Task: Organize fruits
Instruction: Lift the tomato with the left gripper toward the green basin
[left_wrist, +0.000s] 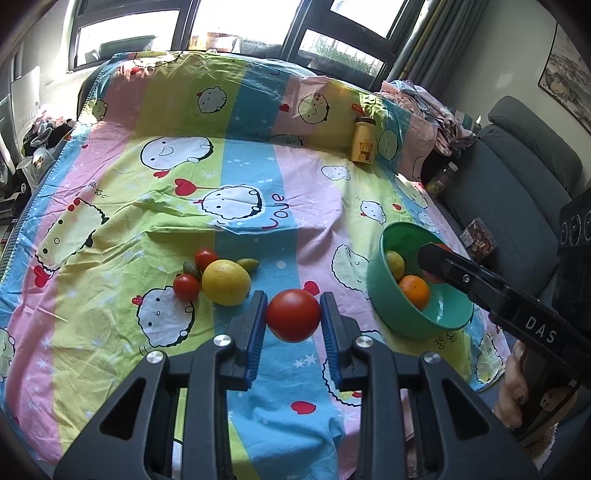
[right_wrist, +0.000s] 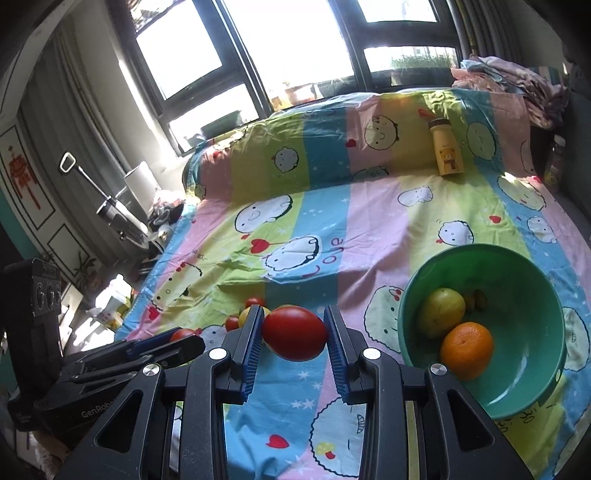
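Note:
My left gripper (left_wrist: 293, 314) is shut on a big red tomato (left_wrist: 293, 315) just above the cloth. My right gripper (right_wrist: 294, 334) is shut on another red tomato (right_wrist: 294, 333) left of the green bowl (right_wrist: 517, 391). In the left wrist view the right gripper's finger reaches over the bowl (left_wrist: 388, 310). The bowl holds an orange (right_wrist: 466, 350), a yellow-green fruit (right_wrist: 441, 312) and small dark fruits. On the cloth lie a lemon (left_wrist: 226, 282), two cherry tomatoes (left_wrist: 186, 287) and small green fruits (left_wrist: 248, 263).
A yellow bear bottle (left_wrist: 364, 140) stands at the back of the cartoon-print cloth (left_wrist: 240, 177). A grey sofa (left_wrist: 517, 192) with a jar and snack box is at the right. Clutter lies past the left edge. Windows are behind.

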